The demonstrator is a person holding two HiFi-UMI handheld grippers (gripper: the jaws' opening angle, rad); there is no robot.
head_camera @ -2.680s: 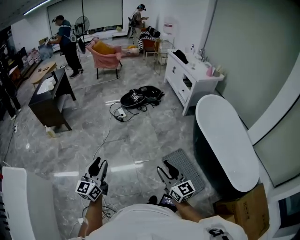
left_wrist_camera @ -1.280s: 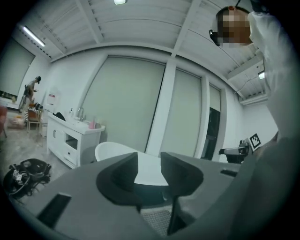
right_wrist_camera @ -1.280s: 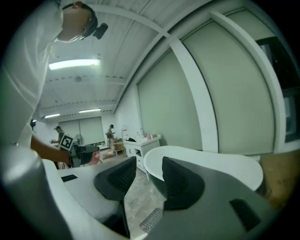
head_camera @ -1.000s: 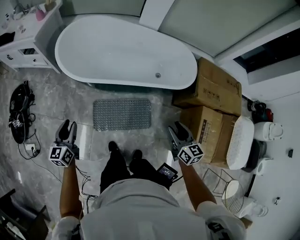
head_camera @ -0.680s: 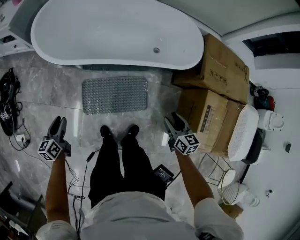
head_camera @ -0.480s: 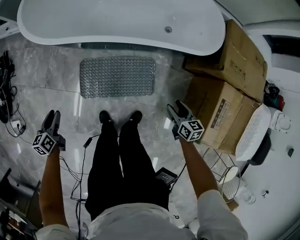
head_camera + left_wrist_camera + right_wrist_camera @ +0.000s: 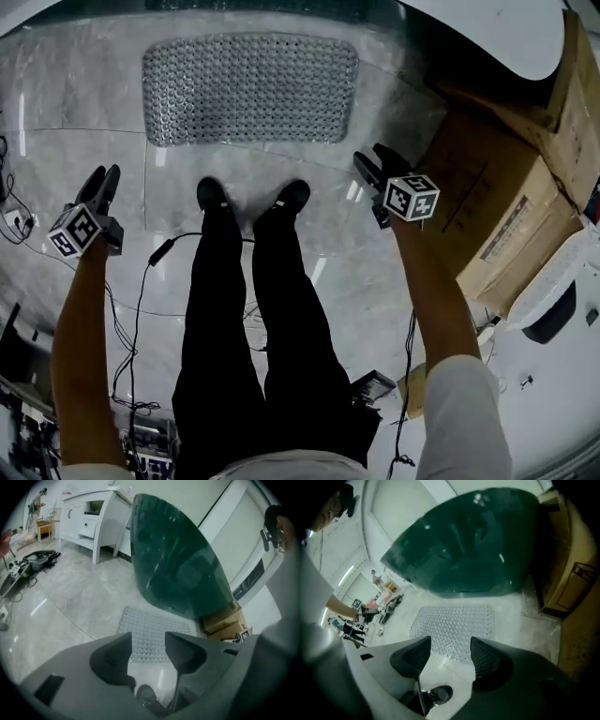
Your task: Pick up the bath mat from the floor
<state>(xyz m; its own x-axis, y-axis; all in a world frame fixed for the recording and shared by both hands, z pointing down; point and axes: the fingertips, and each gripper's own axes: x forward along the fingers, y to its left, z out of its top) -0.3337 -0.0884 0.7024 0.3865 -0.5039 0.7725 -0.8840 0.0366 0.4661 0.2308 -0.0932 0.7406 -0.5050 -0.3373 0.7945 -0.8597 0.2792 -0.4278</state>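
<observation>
A grey, bubble-textured bath mat lies flat on the marble floor beside the dark tub; it also shows in the left gripper view and the right gripper view. My left gripper hangs at the left, short of the mat's near left corner, its jaws opening with nothing between them. My right gripper hangs near the mat's right end, a little short of it, jaws also opening and empty. Both are above the floor and touch nothing.
The person's legs and black shoes stand between the grippers, just short of the mat. Cardboard boxes are stacked at the right. The tub rises right behind the mat. Cables trail on the floor at the left.
The head view has tipped down and closer, so the mat now fills the top. Both grippers have come nearer the mat's level, and their jaws stand wider apart.
</observation>
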